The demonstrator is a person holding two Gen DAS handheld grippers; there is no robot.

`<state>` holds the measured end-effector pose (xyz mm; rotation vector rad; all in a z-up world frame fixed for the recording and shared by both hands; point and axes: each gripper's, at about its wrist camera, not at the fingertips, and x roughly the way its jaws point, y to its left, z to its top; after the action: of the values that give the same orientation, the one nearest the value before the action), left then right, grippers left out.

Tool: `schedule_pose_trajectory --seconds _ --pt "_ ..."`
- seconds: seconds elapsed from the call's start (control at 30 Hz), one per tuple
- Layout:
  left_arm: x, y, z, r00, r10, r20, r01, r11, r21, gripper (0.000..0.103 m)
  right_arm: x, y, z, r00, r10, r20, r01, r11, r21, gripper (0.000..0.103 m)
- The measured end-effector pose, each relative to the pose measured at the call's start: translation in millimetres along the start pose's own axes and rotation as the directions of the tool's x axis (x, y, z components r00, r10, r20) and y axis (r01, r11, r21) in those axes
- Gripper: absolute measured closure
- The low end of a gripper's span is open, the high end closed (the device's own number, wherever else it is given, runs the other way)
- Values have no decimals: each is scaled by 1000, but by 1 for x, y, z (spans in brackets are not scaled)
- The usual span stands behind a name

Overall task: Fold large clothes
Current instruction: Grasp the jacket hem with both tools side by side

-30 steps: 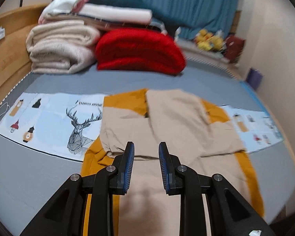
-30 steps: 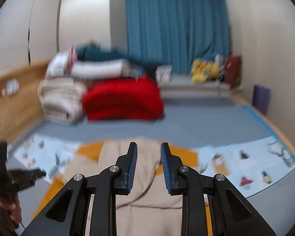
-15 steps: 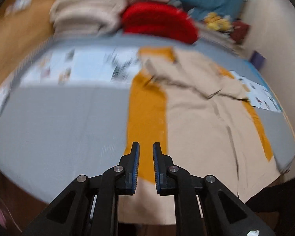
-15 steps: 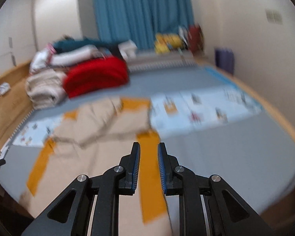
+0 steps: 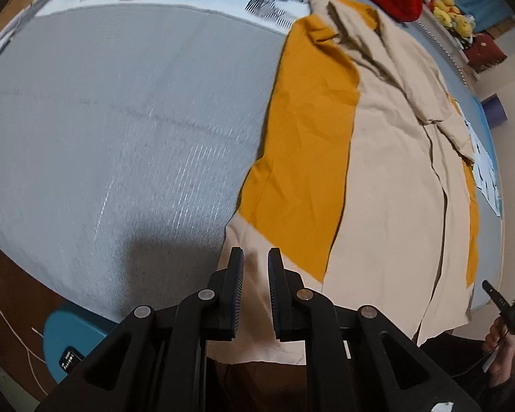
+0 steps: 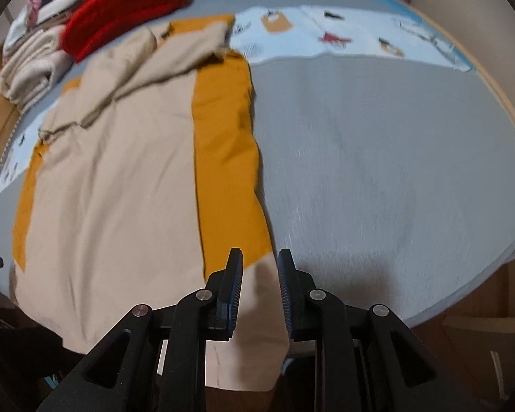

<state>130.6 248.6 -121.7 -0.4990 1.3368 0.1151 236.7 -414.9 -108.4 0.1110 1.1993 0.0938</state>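
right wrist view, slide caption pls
Open right gripper above the hem corner of the beige-and-mustard garment on the bed.

Grey bed under beige-and-mustard garment.

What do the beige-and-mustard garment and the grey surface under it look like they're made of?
The beige-and-mustard garment looks like a thin, matte woven fabric, perhaps cotton: it creases finely and lies limp and flat. The grey bed surface looks like a matte ribbed or quilted textile cover, with fine parallel lines catching the light; motion blur leaves this uncertain.
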Motion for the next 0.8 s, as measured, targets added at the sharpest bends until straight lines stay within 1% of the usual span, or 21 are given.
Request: schedule_pose_trajectory --seconds 0.1,0.17,0.3,0.43,0.5,0.6,0.7,0.8 --pt "7 8 -1 1000 6 -26 -7 1000 -31 87 11 -4 -3 999 4 -46 -3 1000 21 75" --pt "11 14 -1 999 16 -43 -18 998 -52 83 17 -8 -5 997 15 -81 -12 999 46 73" --pt "19 19 -1 996 19 -83 -25 997 -72 79 32 -14 -9 990 20 -143 -8 997 82 72" --pt "28 18 -1 993 40 -114 -46 997 -54 75 39 -16 -13 984 22 -179 -4 995 98 71" --pt "31 16 -2 991 42 -126 -48 998 -45 73 43 -16 -15 981 16 -196 3 996 93 71" --pt "38 14 -3 987 66 -145 -69 997 -17 70 47 -13 -17 977 9 -211 8 997 82 71" --pt "41 10 -3 987 80 -141 -80 997 6 67 48 -11 -19 976 2 -218 13 998 68 71" --pt "40 4 1 990 84 -116 -82 996 20 67 50 -9 -19 975 -4 -221 18 998 60 71"
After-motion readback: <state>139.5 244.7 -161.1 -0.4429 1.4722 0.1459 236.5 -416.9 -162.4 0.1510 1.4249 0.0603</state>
